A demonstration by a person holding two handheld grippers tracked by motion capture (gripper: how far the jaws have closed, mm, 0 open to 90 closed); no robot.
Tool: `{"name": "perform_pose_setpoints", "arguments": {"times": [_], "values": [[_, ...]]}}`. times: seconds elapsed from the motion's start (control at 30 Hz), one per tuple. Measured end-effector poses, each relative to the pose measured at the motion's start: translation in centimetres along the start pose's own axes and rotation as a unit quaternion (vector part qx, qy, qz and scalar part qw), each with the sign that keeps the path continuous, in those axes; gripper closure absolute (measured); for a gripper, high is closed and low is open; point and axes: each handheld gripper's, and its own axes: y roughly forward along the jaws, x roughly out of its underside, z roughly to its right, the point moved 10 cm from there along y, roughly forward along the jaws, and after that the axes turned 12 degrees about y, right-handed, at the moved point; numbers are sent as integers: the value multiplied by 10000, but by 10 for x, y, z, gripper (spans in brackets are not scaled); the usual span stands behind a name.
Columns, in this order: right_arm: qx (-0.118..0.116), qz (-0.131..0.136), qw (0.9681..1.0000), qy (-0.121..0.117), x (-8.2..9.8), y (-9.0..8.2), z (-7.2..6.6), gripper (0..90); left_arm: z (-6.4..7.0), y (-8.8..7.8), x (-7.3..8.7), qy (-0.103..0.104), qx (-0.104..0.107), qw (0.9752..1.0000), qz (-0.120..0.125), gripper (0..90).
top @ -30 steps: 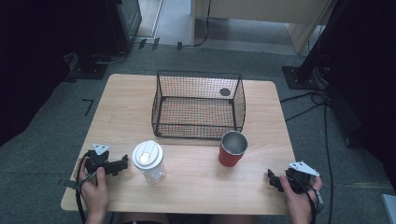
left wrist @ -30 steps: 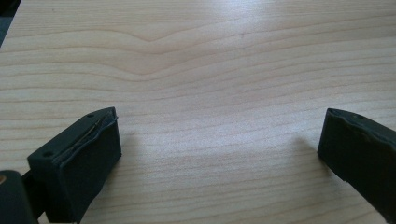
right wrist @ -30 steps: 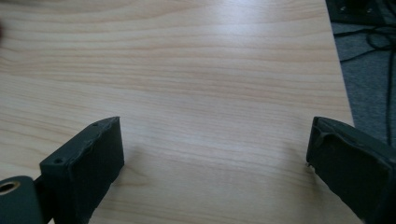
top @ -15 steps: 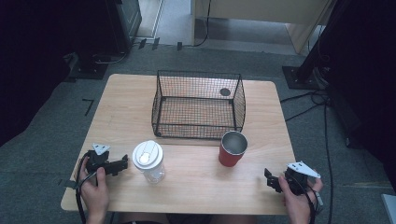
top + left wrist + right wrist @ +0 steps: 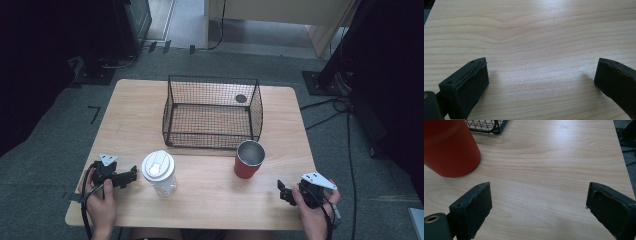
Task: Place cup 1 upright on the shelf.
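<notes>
A red cup [image 5: 248,160] with a metal inside stands upright just in front of the black wire basket [image 5: 212,112]. A clear tumbler with a white lid [image 5: 159,172] stands at the front left. My left gripper [image 5: 134,175] rests at the front left edge, pointing at the tumbler; its jaws are open over bare wood [image 5: 541,75]. My right gripper [image 5: 281,191] is at the front right, aimed toward the red cup [image 5: 449,147]. It is open, its jaws have just been closing, and nothing lies between them [image 5: 539,197].
The wooden table [image 5: 215,200] has a small dark disc [image 5: 241,98] lying at the basket's back right. A corner of the basket [image 5: 487,125] is in the right gripper view. Cables and dark stands lie on the floor around the table.
My right gripper has shifted a little to the left, toward the red cup. The left gripper, the cups and the basket have not moved.
</notes>
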Motion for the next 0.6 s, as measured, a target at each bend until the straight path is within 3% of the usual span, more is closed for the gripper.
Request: {"name": "perform_pose_setpoints", "arguments": {"times": [0.43, 0.6], "values": [[-42, 88, 9999, -56, -5, -2, -10, 69, 0, 0, 0, -4, -1, 10000, 2, 0], [-182, 105, 9998, -29, -7, -4, -18, 70, 0, 0, 0, 0, -1, 10000, 0, 0]]}}
